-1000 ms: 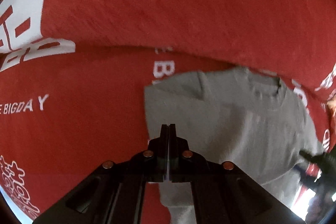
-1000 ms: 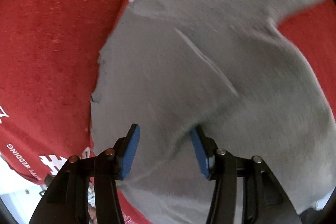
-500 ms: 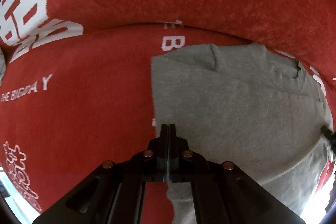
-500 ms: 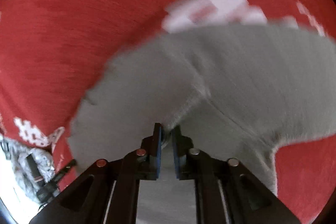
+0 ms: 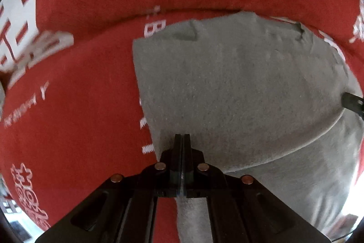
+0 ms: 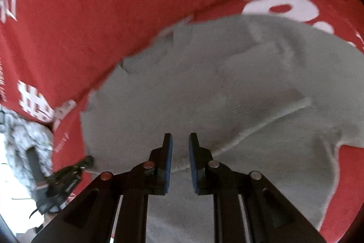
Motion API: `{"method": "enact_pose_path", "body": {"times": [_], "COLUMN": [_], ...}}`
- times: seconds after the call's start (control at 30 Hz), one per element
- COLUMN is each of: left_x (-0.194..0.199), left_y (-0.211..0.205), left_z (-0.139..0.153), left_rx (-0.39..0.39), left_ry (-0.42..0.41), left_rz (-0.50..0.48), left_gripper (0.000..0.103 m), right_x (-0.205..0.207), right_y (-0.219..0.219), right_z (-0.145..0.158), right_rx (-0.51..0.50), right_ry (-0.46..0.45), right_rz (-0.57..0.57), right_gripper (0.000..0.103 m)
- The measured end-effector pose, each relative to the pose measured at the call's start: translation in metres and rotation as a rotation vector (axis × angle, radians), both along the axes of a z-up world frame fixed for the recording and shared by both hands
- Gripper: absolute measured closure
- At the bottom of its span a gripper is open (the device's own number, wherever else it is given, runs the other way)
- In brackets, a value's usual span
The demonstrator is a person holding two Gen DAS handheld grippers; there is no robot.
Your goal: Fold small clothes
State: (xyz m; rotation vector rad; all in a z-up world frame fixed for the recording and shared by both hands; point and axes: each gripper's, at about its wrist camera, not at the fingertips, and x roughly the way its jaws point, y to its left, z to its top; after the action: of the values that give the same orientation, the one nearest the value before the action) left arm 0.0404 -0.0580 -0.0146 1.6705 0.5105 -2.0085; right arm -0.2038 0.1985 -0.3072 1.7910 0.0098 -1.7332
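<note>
Red cloth (image 5: 68,129) with white printed lettering covers the whole surface, a raised fold of it running along the far edge.

Grey garment (image 5: 238,88): small knit piece, spread on the red cloth near its middle, the near portion doubled over the rest; its far edge lies just below the raised fold.

Left gripper (image 5: 182,140): jaws pressed together on the garment's near left edge, cloth passing between them.

Right gripper (image 6: 180,147): blue pads (image 6: 168,156) a narrow gap apart, having just eased wider; a folded ridge of the garment sits between them, contact not discernible.
</note>
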Motion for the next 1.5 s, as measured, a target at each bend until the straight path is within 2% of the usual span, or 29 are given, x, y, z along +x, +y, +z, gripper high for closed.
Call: {"method": "enact_pose_path", "body": {"times": [0.03, 0.2, 0.27, 0.33, 0.4, 0.43, 0.5, 0.57, 0.73, 0.9, 1.0, 1.2, 1.4, 1.47, 1.5], "left_x": [0.000, 0.008, 0.010, 0.011, 0.011, 0.011, 0.011, 0.010, 0.010, 0.004, -0.004, -0.025, -0.045, -0.050, -0.052], "left_y": [0.002, 0.000, -0.001, 0.000, 0.008, 0.013, 0.019, 0.028, 0.044, 0.069, 0.082, 0.105, 0.117, 0.120, 0.121], "left_z": [0.001, 0.006, 0.009, 0.013, 0.022, 0.025, 0.028, 0.030, 0.033, 0.043, 0.039, 0.035, 0.032, 0.030, 0.030], "left_rx": [-0.012, 0.002, 0.007, 0.003, 0.008, 0.011, 0.024, 0.043, 0.084, 0.105, 0.159, 0.165, 0.181, 0.189, 0.192], "left_ry": [-0.006, -0.014, -0.019, -0.026, -0.026, -0.025, -0.028, -0.045, -0.050, -0.042, -0.056, -0.064, -0.071, -0.074, -0.076], "left_rz": [-0.018, -0.029, -0.009, 0.009, 0.009, 0.004, -0.008, -0.021, -0.028, -0.069, -0.088, -0.097, -0.052, -0.038, -0.030], "left_gripper": [0.103, 0.103, 0.103, 0.103, 0.103, 0.103, 0.103, 0.103, 0.103, 0.103, 0.103, 0.103, 0.103, 0.103, 0.103], "right_x": [0.007, 0.003, 0.006, 0.007, 0.012, 0.016, 0.034, 0.043, 0.066, 0.078, 0.079, 0.055, -0.019, -0.041, -0.049], "right_y": [-0.009, 0.017, 0.029, 0.045, 0.060, 0.069, 0.057, 0.071, 0.087, 0.103, 0.112, 0.116, 0.088, 0.079, 0.075], "right_z": [-0.014, -0.011, -0.005, 0.004, 0.011, 0.014, 0.012, 0.019, 0.027, 0.029, 0.026, 0.018, -0.004, -0.015, -0.022], "right_rx": [0.058, 0.026, 0.059, 0.036, 0.024, 0.024, 0.031, 0.039, 0.033, 0.005, -0.004, -0.050, -0.120, -0.125, -0.103], "right_ry": [-0.004, -0.018, -0.023, -0.033, -0.050, -0.059, -0.067, -0.072, -0.091, -0.120, -0.133, -0.157, -0.145, -0.144, -0.151], "right_rz": [0.011, -0.031, -0.039, -0.064, -0.094, -0.115, -0.132, -0.153, -0.211, -0.268, -0.288, -0.326, -0.423, -0.449, -0.451], "right_gripper": [0.089, 0.089, 0.081, 0.059, 0.051, 0.051, 0.050, 0.049, 0.038, 0.034, 0.030, 0.030, 0.032, 0.048, 0.075]}}
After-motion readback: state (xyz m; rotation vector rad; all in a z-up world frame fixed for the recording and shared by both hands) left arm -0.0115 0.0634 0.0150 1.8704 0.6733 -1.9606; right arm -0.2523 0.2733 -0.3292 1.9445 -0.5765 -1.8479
